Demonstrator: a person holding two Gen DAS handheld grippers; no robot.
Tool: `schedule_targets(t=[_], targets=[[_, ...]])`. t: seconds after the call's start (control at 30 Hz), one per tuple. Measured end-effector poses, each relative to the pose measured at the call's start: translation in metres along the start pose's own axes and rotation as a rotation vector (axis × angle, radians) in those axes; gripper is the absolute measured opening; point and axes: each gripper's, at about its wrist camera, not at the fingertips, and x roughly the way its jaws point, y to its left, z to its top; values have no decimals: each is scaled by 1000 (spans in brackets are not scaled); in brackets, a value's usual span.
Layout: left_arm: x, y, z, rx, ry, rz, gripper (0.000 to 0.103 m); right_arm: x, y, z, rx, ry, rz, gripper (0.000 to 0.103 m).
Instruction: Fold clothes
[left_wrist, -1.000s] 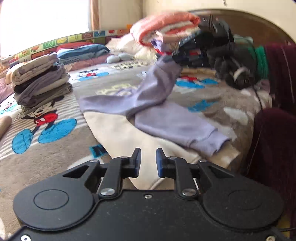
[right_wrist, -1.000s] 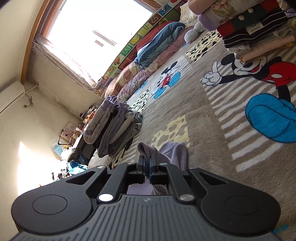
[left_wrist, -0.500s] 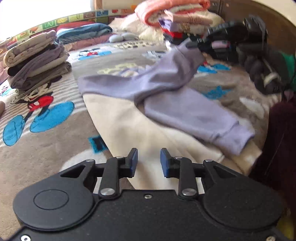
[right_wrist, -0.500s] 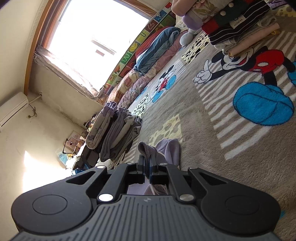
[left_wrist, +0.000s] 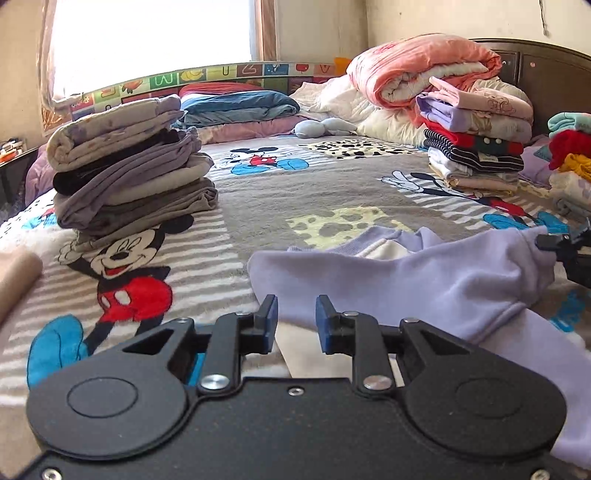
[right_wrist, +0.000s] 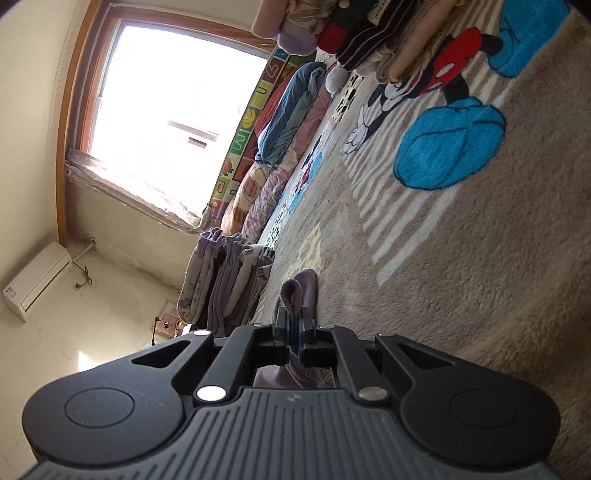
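A lilac and cream sweatshirt (left_wrist: 424, 280) lies spread on the cartoon-print blanket (left_wrist: 280, 199) in the left wrist view. My left gripper (left_wrist: 295, 319) hovers open just above its near left part, nothing between the blue pads. The right gripper (left_wrist: 554, 245) shows at the far right edge, pinching the ribbed cuff of the lilac sleeve and holding it low over the garment. In the right wrist view my right gripper (right_wrist: 293, 328) is shut on that cuff (right_wrist: 295, 291), which sticks up between the fingers.
A stack of folded grey and lilac clothes (left_wrist: 129, 173) stands at the left, another folded stack (left_wrist: 476, 144) at the back right. Rolled quilts (left_wrist: 417, 70) and pillows line the headboard and window. A beige roll (left_wrist: 14, 280) lies at the left edge.
My right gripper has carried the sleeve cuff down from high above the bed to low over the sweatshirt. The left gripper has swung left and its jaws have opened wider.
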Motion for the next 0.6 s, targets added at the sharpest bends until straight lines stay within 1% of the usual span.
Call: schedule_targets(t=[0.1,0.13,0.17,0.2,0.23,0.27,0.33,0.37,0.43,0.47,0.53,0.6], targets=[[23,5,11,32,1,-24,21,2,-5,6,25,6,10,7],[33,5,11,51,25,-26,21,3,-5,7,17,11,10,7],[44,4,12,71,52,-28,21,3,-4,8,5,12,5,7],[61,2,9,100,136,-25,21,3,-4,9,2,12,7,7],[68,-1,6,131,171,-27,21,1,-5,10,11,13,13,7],[67,-3,6,151,152,-30,21,0,-7,11,21,13,20,7],[62,1,15,118,147,-56,21,0,-8,12,25,25,30,7],[58,4,18,95,111,-67,21,0,-8,12,21,31,31,7],[60,8,17,52,79,-109,22,3,-8,13,20,41,36,7],[65,8,15,46,106,-114,23,3,-8,14,22,43,37,7],[67,3,13,80,123,-92,23,3,-10,14,29,47,29,7],[58,6,19,71,98,-123,23,0,-11,14,46,40,31,7]])
